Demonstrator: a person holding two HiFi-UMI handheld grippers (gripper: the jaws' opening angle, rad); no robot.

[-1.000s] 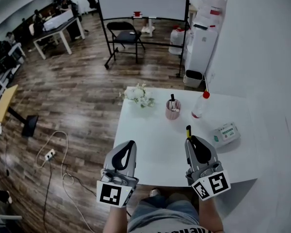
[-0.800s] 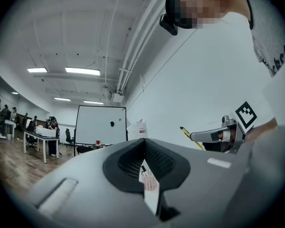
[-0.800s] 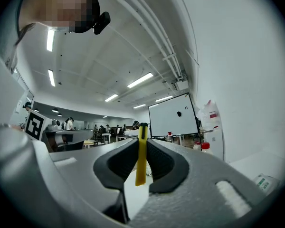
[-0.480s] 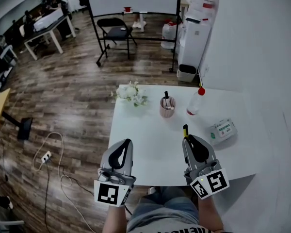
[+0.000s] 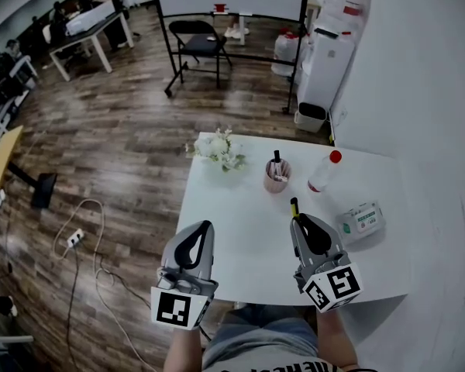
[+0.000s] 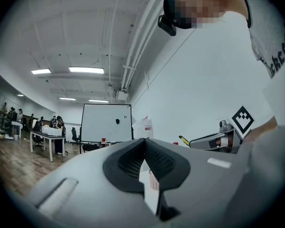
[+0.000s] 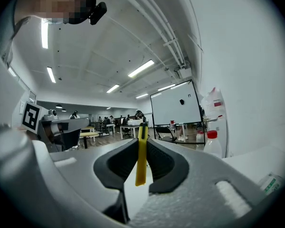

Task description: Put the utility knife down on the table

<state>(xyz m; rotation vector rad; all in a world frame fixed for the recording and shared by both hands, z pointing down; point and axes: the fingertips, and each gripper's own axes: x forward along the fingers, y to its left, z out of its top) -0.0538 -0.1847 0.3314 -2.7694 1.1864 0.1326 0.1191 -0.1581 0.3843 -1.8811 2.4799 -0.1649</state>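
The right gripper (image 5: 301, 222) is clamping its dark padded jaws on the slim yellow utility knife (image 7: 141, 160), whose tip is poking out forward above the white rectangular table (image 5: 240, 231). The left gripper (image 5: 204, 229) is hovering beside it with its jaws pressed together on nothing. The put-down is judged to be only beginning: the next move calls for lowering the knife to the bare tabletop short of the pink ribbed cup (image 5: 277, 177), then parting the jaws. Against the earlier frames, both grippers are keeping nearly the same places and the grip is holding unchanged.
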